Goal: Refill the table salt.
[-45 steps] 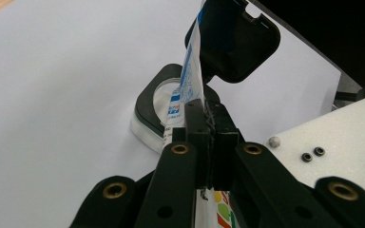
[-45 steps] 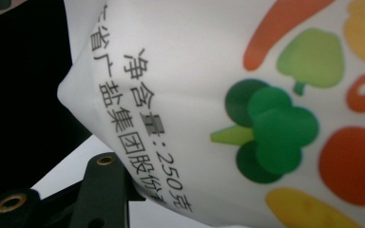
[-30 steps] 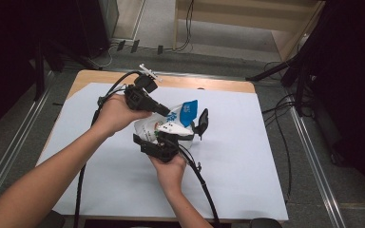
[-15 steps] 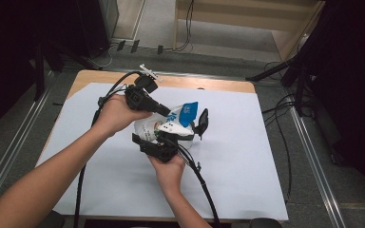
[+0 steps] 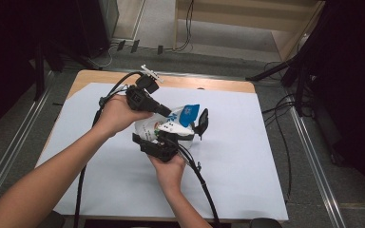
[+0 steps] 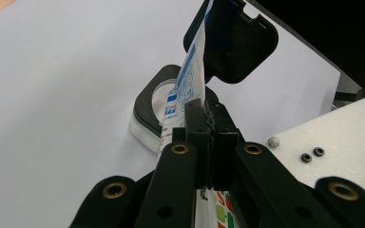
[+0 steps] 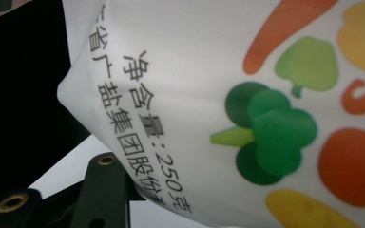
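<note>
A white salt bag [image 5: 172, 127] with printed vegetables and a blue top is held above the table between both grippers. My left gripper [image 5: 168, 113] comes in from the left and is shut on the bag's blue-and-white top edge [image 6: 192, 71]; its jaws [image 6: 204, 118] are pressed together. My right gripper [image 5: 163, 143] holds the bag's lower body from the near side. The bag [image 7: 218, 71] lies right against that camera, with one black finger [image 7: 105, 187] beside it and the other hidden. Just beyond stands a small clear container [image 6: 147, 121] with its black lid [image 6: 237, 42] open.
White paper [image 5: 247, 156] covers the wooden table [image 5: 90, 77]. The container's raised lid [image 5: 202, 122] stands just right of the bag. Cables trail from both grippers toward the near edge [image 5: 204, 185]. Dark floor and metal rails surround the table.
</note>
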`<action>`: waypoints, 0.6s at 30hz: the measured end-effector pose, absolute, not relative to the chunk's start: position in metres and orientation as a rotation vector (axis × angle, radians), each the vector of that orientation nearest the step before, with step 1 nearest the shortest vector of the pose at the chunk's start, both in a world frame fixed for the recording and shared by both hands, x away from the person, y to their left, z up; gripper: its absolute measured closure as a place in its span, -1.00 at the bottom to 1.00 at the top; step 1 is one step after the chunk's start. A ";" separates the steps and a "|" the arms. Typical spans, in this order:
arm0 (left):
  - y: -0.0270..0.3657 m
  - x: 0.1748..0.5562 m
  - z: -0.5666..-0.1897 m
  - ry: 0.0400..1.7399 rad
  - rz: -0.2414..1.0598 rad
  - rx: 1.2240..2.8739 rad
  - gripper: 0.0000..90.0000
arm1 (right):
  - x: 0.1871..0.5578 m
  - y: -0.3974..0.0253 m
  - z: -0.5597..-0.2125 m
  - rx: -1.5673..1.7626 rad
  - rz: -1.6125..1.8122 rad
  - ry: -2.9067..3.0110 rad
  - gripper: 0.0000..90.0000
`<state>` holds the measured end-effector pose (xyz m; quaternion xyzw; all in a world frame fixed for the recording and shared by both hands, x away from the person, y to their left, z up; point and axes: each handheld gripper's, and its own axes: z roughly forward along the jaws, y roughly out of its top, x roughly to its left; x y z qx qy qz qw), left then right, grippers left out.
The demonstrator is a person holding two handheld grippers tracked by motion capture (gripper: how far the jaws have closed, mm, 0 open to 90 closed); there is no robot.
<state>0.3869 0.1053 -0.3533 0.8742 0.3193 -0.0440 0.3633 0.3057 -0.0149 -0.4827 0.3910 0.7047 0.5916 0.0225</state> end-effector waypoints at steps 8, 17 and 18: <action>0.106 0.387 -0.353 0.816 -0.113 2.250 1.00 | 0.305 -0.015 -0.482 1.213 1.844 2.183 0.15; 0.107 0.387 -0.352 0.817 -0.111 2.249 1.00 | 0.306 -0.015 -0.481 1.201 1.824 2.186 0.15; 0.107 0.387 -0.352 0.818 -0.111 2.249 1.00 | 0.306 -0.015 -0.482 1.196 1.807 2.187 0.15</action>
